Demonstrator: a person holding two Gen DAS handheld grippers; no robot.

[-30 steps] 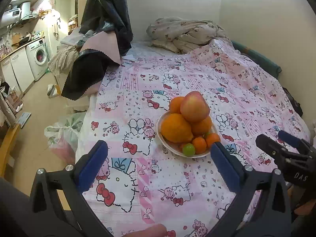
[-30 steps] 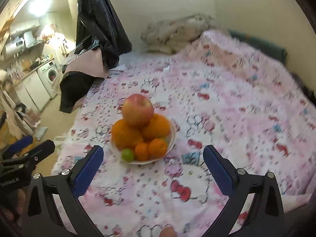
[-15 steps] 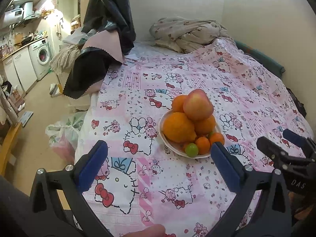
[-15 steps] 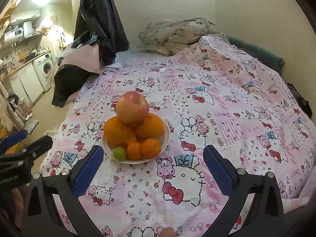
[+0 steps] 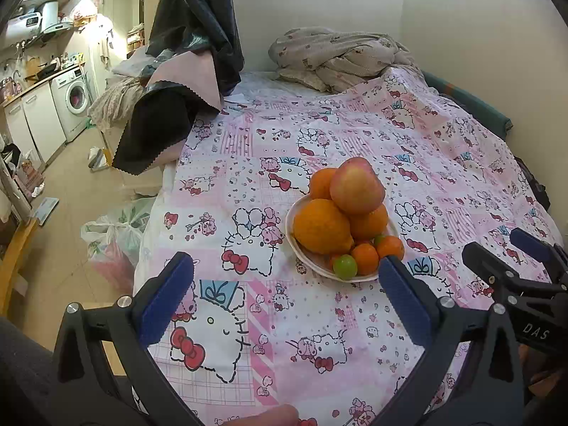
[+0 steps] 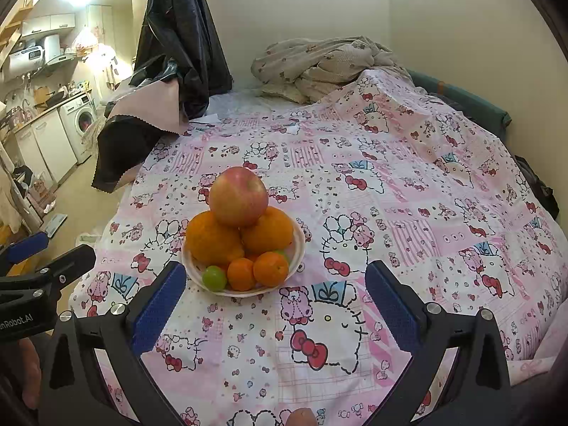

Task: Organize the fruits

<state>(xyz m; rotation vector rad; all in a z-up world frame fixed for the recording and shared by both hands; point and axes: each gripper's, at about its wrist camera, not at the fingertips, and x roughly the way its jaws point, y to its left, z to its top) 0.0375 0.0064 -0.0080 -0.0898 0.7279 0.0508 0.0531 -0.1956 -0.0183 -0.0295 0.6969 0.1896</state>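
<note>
Pink cartoon-cat bedsheet (image 5: 355, 131) covers a bed that fills most of both views, set against a plain pale wall. A crumpled beige blanket (image 5: 337, 56) lies at the far end, and a black garment (image 5: 198, 10) hangs at the far left corner. Beyond the bed's left edge, a kitchen area holds a front-loading washing machine (image 5: 72, 101), and a plastic bag (image 5: 113, 234) sits on the floor.

The white bowl (image 6: 298, 248) rests on the sheet near the bed's near edge, heaped well above its rim. A red-yellow apple (image 6: 238, 195) sits on top of the pile, resting on large oranges (image 6: 213, 236). Small tangerines (image 6: 270, 268) lie at the front rim, with a small green fruit (image 6: 214, 278) just beside them at the left.

The left gripper (image 5: 282, 277) hovers above the sheet, short of the bowl, its blue-padded fingers (image 5: 167, 294) spread wide and holding nothing. The right gripper (image 6: 275, 284) is likewise above the sheet, fingers (image 6: 390, 305) wide apart and empty, with the bowl just ahead of its left finger.

Legible writing: "DAS" on the right gripper's body as seen from the left wrist view; "nRobot.AI", cut off at the frame edge, on the left gripper's body as seen from the right wrist view.
</note>
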